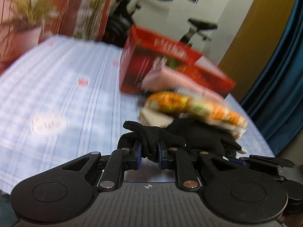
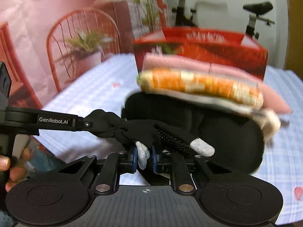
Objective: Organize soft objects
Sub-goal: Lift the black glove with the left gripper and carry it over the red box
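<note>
A black knit glove (image 1: pixel 161 136) with grey fingertips (image 2: pixel 202 148) is stretched between both grippers. My left gripper (image 1: pixel 149 152) is shut on a black part of it. In the right wrist view that left gripper (image 2: pixel 83 123) reaches in from the left, pinching the glove's bunched end. My right gripper (image 2: pixel 144 156) is shut on one grey fingertip of the glove (image 2: pixel 142 152). Behind the glove is a blurred stack: a pink cloth (image 2: pixel 189 62), an orange-patterned cloth (image 2: pixel 198 87) and a cream one (image 2: pixel 270 124) on a bulky black soft item (image 2: pixel 217 132).
A red box (image 2: pixel 217 47) stands just behind the stack on the blue-and-white checked tablecloth (image 1: pixel 66 87). A hand (image 2: pixel 11 166) shows at the left edge. Behind the table are a pink backdrop with chair and plants, an exercise bike and a blue curtain (image 1: pixel 280 75).
</note>
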